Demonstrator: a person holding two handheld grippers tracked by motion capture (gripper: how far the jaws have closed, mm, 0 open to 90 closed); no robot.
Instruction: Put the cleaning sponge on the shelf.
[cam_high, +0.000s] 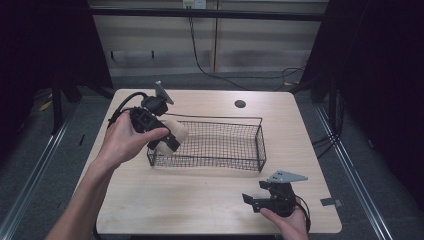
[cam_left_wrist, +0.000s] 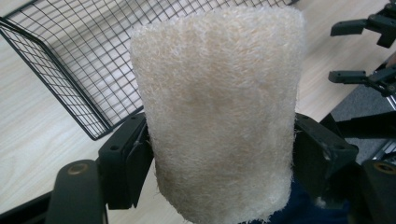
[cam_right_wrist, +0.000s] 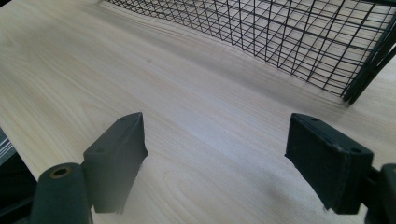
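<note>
Table (cam_high: 200, 200) of pale wood lies under both grippers, and on it, between them, stands a black wire basket (cam_high: 260, 145), long and shallow, with mesh walls and floor.

At the basket's near left corner, in the high view, the left gripper (cam_high: 167, 140) is held in the person's left hand (cam_high: 125, 142), tilted down toward the mesh. Its jaws are pressed against a cream fibrous pad (cam_high: 176, 131), one on each flank, so the pad is pinched between them. In the left gripper view the pad (cam_left_wrist: 217, 116) stands straight up from the jaws, which grip it low on its sides; most of its length juts out beyond them. Past the pad, up and to that gripper's left, the basket (cam_left_wrist: 60, 88) shows its corner and floor. The pad hangs above the basket's near rim at that corner; whether it touches the wire cannot be told.

Well apart from the left gripper, beyond the basket's near right corner, the right gripper (cam_high: 252, 200) sits low over the table in the right hand (cam_high: 287, 222). In the right gripper view its jaws are spread wide, with bare wood (cam_right_wrist: 210, 135) between them and the basket (cam_right_wrist: 299, 42) ahead of them.
</note>
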